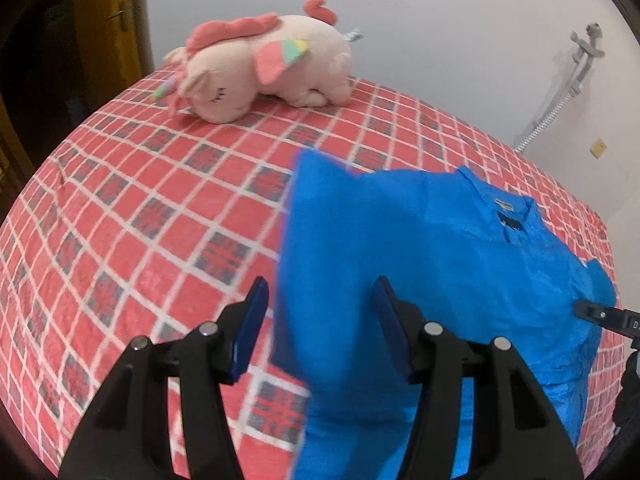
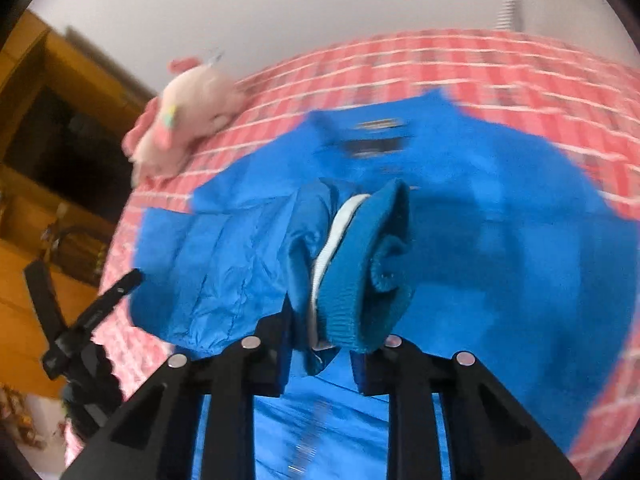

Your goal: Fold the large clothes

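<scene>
The left gripper (image 1: 322, 300) is seen from behind with its jaws held wide apart and nothing gripped between them. A blue jacket (image 1: 440, 248) is spread on the bed (image 1: 132, 208), which is covered with a red checked sheet. The left edge of the jacket lies in the gap between the jaws, and its collar with a dark label is turned toward the far right. A pink plush unicorn (image 1: 260, 68) is laid at the far side of the bed, well apart from the jacket. At the right edge, the tip of the right gripper (image 1: 600, 314) is seen at the jacket.
</scene>
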A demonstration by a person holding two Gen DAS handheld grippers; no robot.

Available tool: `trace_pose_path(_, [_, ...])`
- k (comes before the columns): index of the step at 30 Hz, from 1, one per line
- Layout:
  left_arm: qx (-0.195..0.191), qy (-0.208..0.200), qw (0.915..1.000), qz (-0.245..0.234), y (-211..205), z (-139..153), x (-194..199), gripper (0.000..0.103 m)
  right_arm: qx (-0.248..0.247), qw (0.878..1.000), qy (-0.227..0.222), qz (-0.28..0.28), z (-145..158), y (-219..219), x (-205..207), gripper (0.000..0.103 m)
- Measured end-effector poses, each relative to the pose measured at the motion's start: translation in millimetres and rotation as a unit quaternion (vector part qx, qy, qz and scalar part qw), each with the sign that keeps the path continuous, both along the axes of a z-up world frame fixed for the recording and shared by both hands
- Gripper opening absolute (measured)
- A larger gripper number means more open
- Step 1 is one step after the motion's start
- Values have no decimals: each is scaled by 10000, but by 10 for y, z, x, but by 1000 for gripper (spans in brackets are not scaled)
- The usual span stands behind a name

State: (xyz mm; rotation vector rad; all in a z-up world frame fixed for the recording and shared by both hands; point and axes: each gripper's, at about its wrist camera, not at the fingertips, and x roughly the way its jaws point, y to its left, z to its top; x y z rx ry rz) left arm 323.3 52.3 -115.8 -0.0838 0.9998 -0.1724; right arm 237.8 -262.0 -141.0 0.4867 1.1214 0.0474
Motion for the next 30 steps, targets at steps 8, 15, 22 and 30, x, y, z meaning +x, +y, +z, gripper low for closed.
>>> trace_pose_path(8, [90,93,9989,-444,-460,-105,34,54,-336,9947,230,-944,-61,-950,-595,24])
trace_pose_path(15, [278,520,9968,-544,-703,-487,129,56,-163,9919,608,-1103,-454,-1210,-775,24])
trace_pose_path(22, [172,798,9953,-519,-600,-593,205,61,-206,9930,545,-1029,-464,-1189,-801,30])
trace_pose_path(30, [316,52,9956,-885,-904,-13,46,58,-1271,9857,-215,-1084,189,-1005,-886,42])
